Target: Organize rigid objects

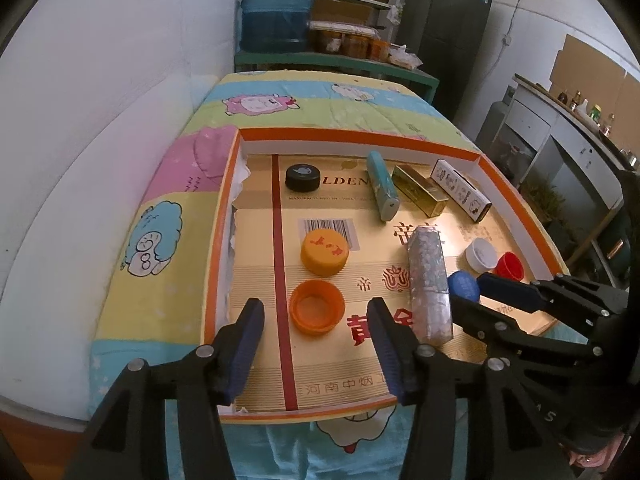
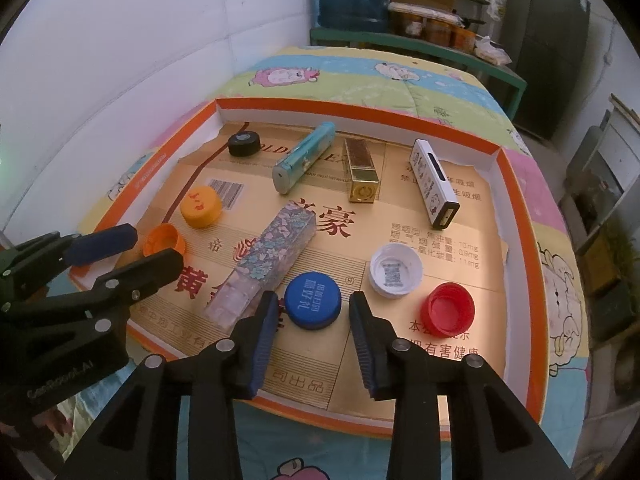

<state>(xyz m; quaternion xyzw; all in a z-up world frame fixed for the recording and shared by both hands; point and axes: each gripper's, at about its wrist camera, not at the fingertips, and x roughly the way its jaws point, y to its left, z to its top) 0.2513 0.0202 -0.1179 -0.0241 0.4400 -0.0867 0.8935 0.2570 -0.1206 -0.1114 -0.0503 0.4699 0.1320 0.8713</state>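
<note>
An orange-rimmed tray lined with gold card holds the objects. My left gripper is open, its fingers either side of an upturned orange cap without touching it. My right gripper is open too, straddling a blue cap with gaps at both pads. A floral box lies between the two grippers. Also in the tray are a yellow cap, a black cap, a white cap and a red cap.
At the tray's far side lie a teal tube, a gold box and a white printed box. The tray rests on a cartoon-print quilt. A white wall stands left; shelves and a water jug stand behind.
</note>
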